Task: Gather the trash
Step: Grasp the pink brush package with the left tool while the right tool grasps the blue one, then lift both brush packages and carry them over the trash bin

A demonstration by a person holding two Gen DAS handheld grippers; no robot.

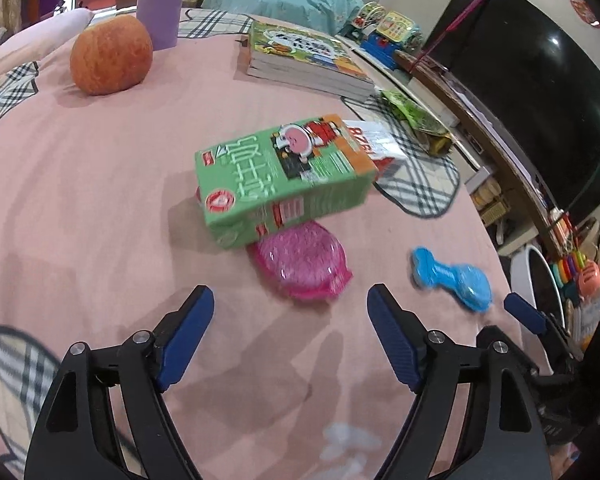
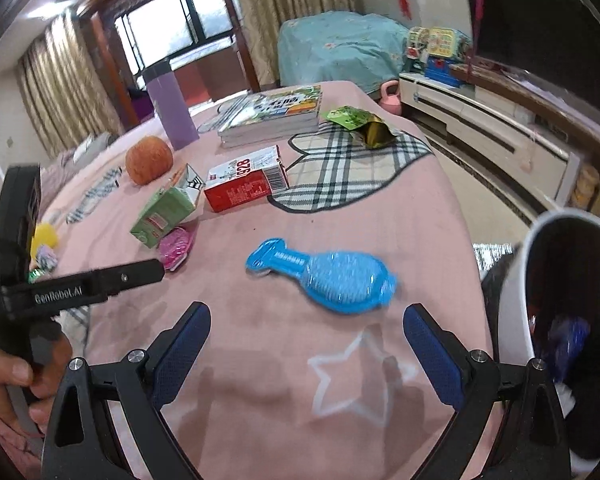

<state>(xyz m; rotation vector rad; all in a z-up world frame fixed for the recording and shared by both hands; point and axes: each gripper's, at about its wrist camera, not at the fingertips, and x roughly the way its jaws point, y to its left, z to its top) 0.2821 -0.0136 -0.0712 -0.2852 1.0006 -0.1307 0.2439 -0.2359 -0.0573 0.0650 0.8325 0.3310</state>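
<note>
My left gripper [image 1: 290, 300] is open and empty just short of a pink plastic blister pack [image 1: 302, 262], which lies partly under a green drink carton [image 1: 284, 180] on its side. A red and white carton [image 1: 374, 146] lies behind it. My right gripper [image 2: 306, 320] is open and empty just short of a blue brush-shaped blister pack [image 2: 332, 276]. The pink pack [image 2: 176, 246], green carton [image 2: 168, 208] and red carton [image 2: 246, 180] show to its left. A green and gold snack wrapper [image 2: 360, 124] lies farther back. A white bin [image 2: 540, 280] stands at the right edge.
A pink cloth [image 2: 340, 232] with plaid patches covers the table. An orange fruit [image 1: 110, 54], a purple bottle [image 2: 170, 108] and a stack of books [image 2: 274, 114] sit at the back. Small yellow and wrapped items [image 2: 44, 248] lie at far left. The table edge drops off right.
</note>
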